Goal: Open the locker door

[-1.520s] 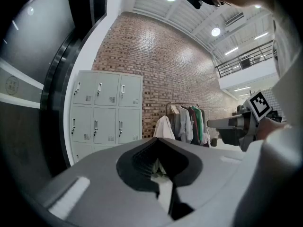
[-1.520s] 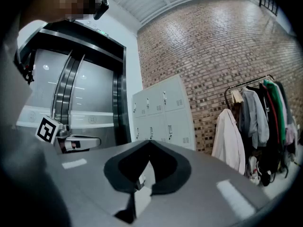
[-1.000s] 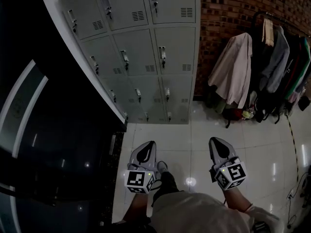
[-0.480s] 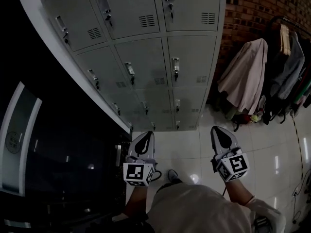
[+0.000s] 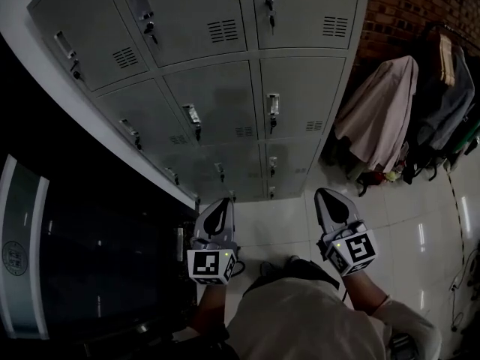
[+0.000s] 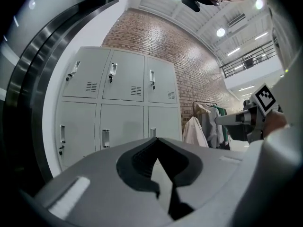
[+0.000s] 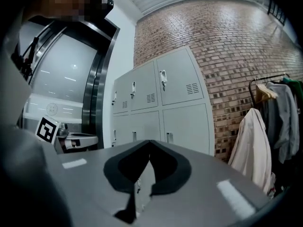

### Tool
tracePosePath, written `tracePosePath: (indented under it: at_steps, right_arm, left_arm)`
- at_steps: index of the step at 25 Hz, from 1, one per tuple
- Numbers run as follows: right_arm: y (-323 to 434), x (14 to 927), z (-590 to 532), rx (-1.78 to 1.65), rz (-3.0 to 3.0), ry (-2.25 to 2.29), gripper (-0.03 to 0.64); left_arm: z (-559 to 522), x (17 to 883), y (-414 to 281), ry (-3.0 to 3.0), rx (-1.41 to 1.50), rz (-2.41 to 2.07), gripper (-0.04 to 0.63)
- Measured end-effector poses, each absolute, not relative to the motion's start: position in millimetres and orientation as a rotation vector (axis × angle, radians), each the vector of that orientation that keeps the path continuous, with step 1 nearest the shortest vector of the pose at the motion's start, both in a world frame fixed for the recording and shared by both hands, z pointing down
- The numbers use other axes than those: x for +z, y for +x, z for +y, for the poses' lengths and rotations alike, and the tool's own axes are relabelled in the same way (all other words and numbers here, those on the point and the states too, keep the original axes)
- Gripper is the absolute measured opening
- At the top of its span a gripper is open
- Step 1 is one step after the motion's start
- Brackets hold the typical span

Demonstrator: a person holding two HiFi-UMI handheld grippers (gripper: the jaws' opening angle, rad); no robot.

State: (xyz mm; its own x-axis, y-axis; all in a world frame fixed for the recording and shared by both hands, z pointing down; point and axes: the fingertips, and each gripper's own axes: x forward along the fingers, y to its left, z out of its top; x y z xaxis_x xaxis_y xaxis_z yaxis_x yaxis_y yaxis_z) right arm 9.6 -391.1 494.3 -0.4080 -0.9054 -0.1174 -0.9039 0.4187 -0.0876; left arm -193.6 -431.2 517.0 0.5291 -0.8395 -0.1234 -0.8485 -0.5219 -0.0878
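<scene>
Since the earlier frame the locker bank (image 5: 217,88) is brought nearer: it is now seen larger and fills the upper half of the head view, while both grippers are kept side by side low in the picture.

At the far left a dark glass panel (image 5: 67,261) is seen, just beside the side of the lockers. Every grey locker door is shut, and each handle (image 5: 192,115) is untouched; which door is meant cannot be told.

The left gripper (image 5: 220,210) is held with its jaws closed tip to tip on nothing. It is pointed towards the lower doors and is well apart from any handle. The right gripper (image 5: 328,201) is likewise held with jaws closed and empty. It is aimed towards the right-hand column of doors and is touching none of them.

Farther right, coats (image 5: 379,118) are hung on a rail against the brick wall (image 5: 397,6).

The task is judged to be barely begun, with only the approach under way. No handle is reached, no jaws are parted for a grasp, and a door is yet to be gripped and swung out.
</scene>
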Motion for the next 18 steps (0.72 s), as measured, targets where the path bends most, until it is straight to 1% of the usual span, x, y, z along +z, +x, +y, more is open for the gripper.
tracePosePath:
  at_steps: [4,8,12,15,17,18]
  right_arm:
    - [16,499,-417,0.041,2.506,-1.603,0.005]
    - [9,506,-444,-0.033,2.563,-1.570,0.009]
    - [7,522,-495,0.020,2.583,-1.572,0.019]
    - [4,552,-550,-0.035,2.602,-1.601,0.075]
    - [1,570,-583,-0.062,2.612,-1.626,0.097]
    - [-1,579,-600,-0.076,2.615,-1.645,0.097]
  left_arm:
    - [-449,523,-184,-2.646,0.099,1.446,0.054]
    - [-467,516,-183,-2.624,0.112,1.485,0.054]
    - [-483,514,-181,-2.602,0.108,1.515,0.054]
    - [-494,519,-181,-2.594,0.101,1.539,0.054]
    - [-500,525,-180,-2.598,0.086,1.527,0.054]
    - [-503,529,-180,-2.604,0.077,1.526,0.054]
